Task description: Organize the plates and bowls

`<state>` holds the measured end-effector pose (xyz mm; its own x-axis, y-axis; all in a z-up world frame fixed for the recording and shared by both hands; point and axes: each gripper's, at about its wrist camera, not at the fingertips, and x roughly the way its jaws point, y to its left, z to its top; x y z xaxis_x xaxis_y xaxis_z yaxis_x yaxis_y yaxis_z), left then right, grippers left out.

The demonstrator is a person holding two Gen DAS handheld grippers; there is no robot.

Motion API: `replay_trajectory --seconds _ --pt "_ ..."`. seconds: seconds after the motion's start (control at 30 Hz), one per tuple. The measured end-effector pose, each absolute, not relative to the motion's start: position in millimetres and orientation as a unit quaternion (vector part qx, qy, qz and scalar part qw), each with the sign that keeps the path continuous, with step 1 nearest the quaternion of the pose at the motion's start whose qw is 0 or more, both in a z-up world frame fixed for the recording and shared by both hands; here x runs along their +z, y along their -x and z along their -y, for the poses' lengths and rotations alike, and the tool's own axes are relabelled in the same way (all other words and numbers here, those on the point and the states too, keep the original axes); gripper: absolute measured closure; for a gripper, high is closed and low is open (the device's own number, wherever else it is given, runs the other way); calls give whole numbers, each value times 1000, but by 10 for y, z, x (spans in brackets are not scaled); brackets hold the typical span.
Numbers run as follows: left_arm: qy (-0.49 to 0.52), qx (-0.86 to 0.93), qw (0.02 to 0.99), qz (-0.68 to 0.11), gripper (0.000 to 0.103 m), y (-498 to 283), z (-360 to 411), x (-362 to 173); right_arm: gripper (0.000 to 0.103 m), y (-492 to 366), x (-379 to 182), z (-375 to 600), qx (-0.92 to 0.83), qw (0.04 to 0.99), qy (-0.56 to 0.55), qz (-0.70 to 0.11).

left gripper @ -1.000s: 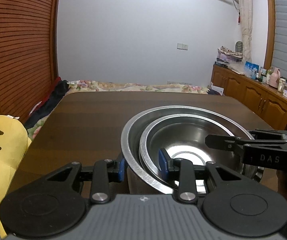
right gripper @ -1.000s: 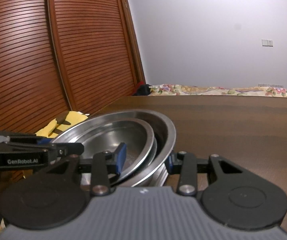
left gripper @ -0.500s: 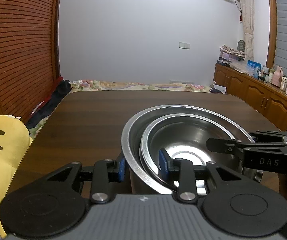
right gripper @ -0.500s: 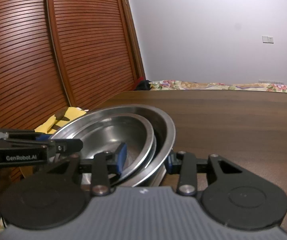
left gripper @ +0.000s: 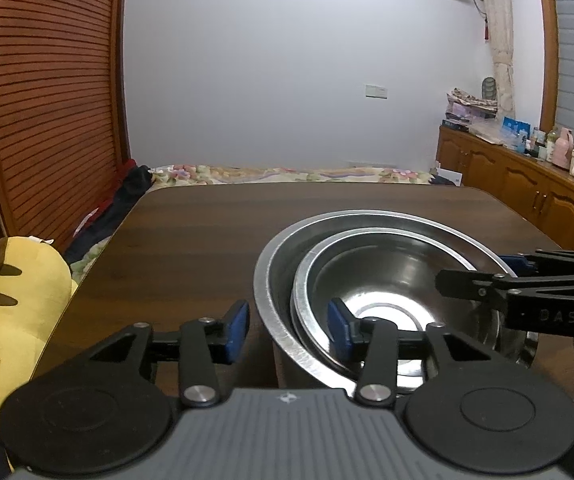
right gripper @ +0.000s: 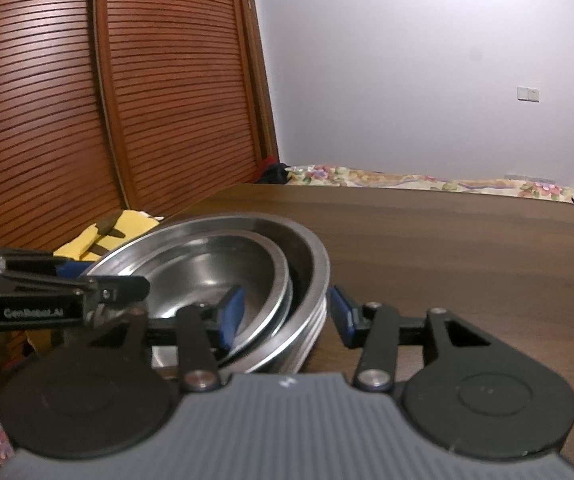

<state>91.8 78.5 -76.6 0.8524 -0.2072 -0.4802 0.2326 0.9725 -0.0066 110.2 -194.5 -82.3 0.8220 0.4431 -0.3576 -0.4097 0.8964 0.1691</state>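
Both grippers, left gripper (left gripper: pixel 287 330) and right gripper (right gripper: pixel 283 314), straddle the nested bowls' (left gripper: pixel 367 264) rims with jaws apart; an uneven squeeze may tip the stack.

The left wrist view looks forward along the left gripper (left gripper: pixel 285 332), low over the dark wooden table (left gripper: pixel 207 232), toward the far white wall, with a wooden sideboard (left gripper: pixel 527 188) off to the tool's right. The nested steel bowls (left gripper: pixel 387 272) sit very close, just ahead and right of its fingers. The right wrist view looks along the right gripper (right gripper: pixel 283 314) from the opposite side of the bowls (right gripper: pixel 215 256), angled toward the slatted wardrobe doors (right gripper: pixel 87 100) on its left. Both views share the bowls, the table, the yellow plush toy (left gripper: pixel 11 304) and each other's tool.
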Motion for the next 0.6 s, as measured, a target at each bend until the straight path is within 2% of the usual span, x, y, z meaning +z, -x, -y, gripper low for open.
replay_trajectory --seconds 0.33,0.6 --pt "-18 -93 964 -247 33 -962 -885 -740 49 -1045 -753 2050 207 959 -46 -186" --pt "-17 -78 969 -235 32 -923 -932 -619 48 -965 -671 2162 192 964 -54 -175"
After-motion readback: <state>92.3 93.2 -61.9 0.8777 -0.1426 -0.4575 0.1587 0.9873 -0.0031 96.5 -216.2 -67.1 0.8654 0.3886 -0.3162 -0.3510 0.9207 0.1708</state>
